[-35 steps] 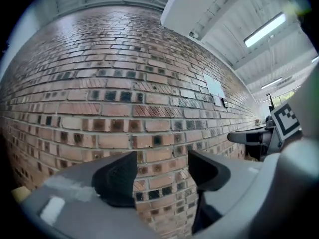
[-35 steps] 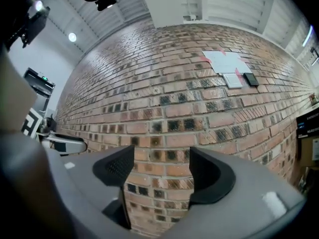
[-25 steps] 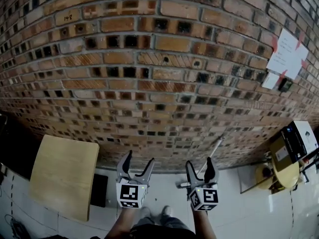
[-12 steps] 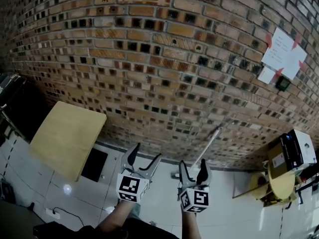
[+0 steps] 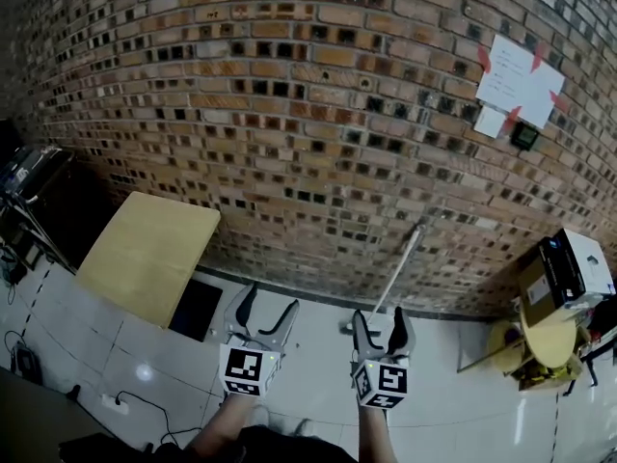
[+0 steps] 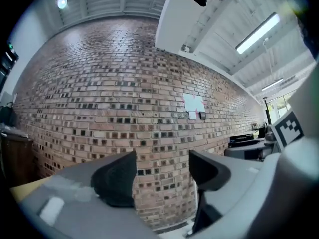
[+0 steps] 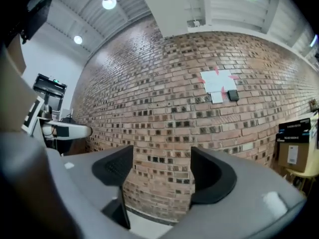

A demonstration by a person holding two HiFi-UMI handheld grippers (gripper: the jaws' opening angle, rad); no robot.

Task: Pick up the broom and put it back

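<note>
The broom [image 5: 400,268] leans against the brick wall, its pale handle slanting up to the right and its head [image 5: 351,328] on the floor. My right gripper [image 5: 380,322] is held level just in front of the broom's head, open, with only wall showing between its jaws [image 7: 162,176]. To its left my left gripper [image 5: 266,309] also points at the wall. Its jaws have just been closing, but a gap remains and nothing is between them [image 6: 162,176].
A wooden table [image 5: 149,254] stands at the left against the wall, with a dark panel [image 5: 196,307] under it. Paper sheets [image 5: 514,83] are taped to the wall. A box [image 5: 571,270] sits on a yellow round table [image 5: 540,340] at the right. Cables [image 5: 125,403] lie on the floor.
Both grippers have travelled with the person away from the wall, and more tiled floor now shows. The wooden table has shifted right in the view. The broom still leans on the wall.
</note>
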